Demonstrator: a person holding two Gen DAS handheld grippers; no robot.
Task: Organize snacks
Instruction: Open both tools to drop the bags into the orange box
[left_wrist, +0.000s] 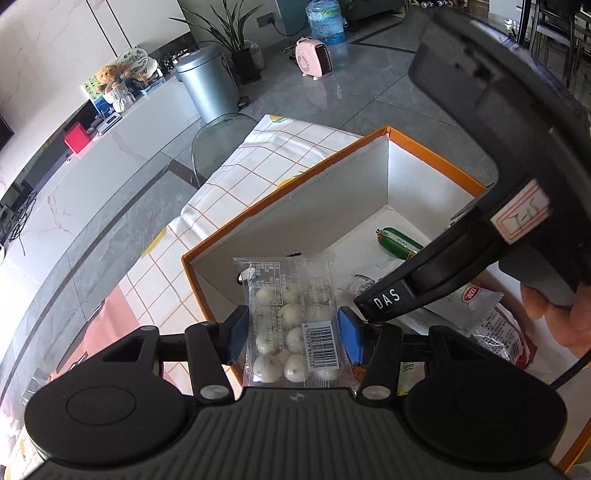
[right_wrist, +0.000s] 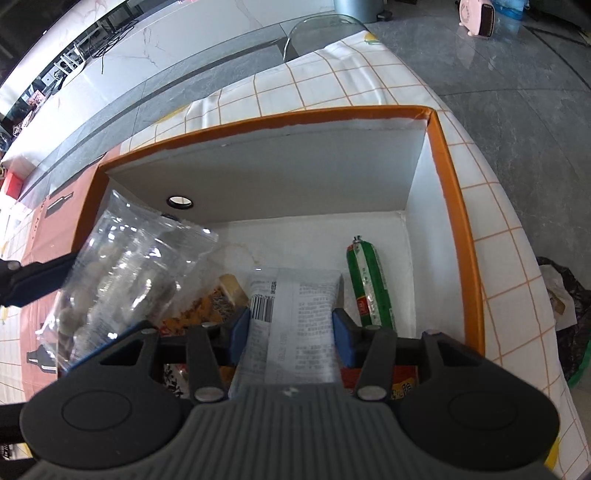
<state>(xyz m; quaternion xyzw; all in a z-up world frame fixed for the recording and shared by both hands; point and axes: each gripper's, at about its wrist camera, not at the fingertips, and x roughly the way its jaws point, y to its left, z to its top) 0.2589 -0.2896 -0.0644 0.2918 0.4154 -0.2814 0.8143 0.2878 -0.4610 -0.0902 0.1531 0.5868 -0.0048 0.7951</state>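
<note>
My left gripper (left_wrist: 293, 336) is shut on a clear packet of white round sweets (left_wrist: 291, 317), held upright over the near-left corner of the orange-rimmed box (left_wrist: 280, 186). The same clear packet (right_wrist: 125, 280) shows at the left of the right wrist view, with one left finger (right_wrist: 40, 278) beside it. My right gripper (right_wrist: 291, 339) is shut on a white printed packet (right_wrist: 295, 314) with a barcode, low inside the box (right_wrist: 458, 221). A right finger (left_wrist: 388, 299) marked DAS crosses the left wrist view, with a person's hand (left_wrist: 565, 317) behind it.
On the box floor lie a green sausage (right_wrist: 371, 288), an orange snack pack (right_wrist: 207, 306) and red packets (right_wrist: 402, 384). The box stands on an orange-checked tablecloth (right_wrist: 332, 85). A glass chair (left_wrist: 221, 136) stands at the table's far end, a dark bag (right_wrist: 569, 325) on the floor.
</note>
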